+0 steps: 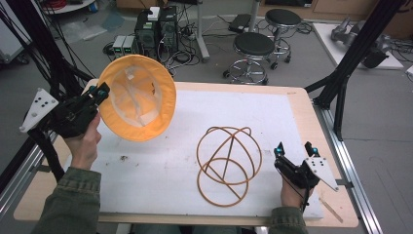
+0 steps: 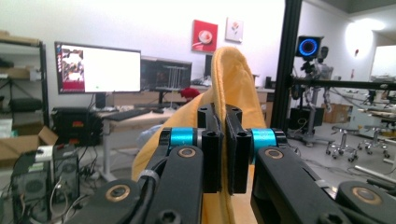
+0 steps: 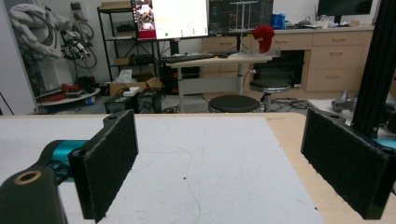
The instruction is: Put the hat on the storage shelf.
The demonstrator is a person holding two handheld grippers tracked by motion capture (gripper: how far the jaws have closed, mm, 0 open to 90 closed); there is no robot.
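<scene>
Honestly, the weak spot here is the left gripper's [image 1: 100, 91] hold on the yellow bucket hat [image 1: 139, 97]. Its jaws are pinched tight on just the edge of the brim, as the left gripper view shows [image 2: 224, 144], and the whole hat hangs in the air over the far-left part of the white mat [image 1: 302, 122], opening tipped toward the camera. Soft fabric held by one thin fold could creep out of the pads if the hand swings or tilts quickly, and the hat would flop onto the mat or off the table's left edge.

The right gripper [image 1: 294, 150] rests low at the near-right with its jaws spread wide and nothing between them. Just to its left lies the wire hoop frame [image 1: 229, 165], flat on the mat. It looks light and springy, so a careless nudge from that gripper would probably skate it away.
</scene>
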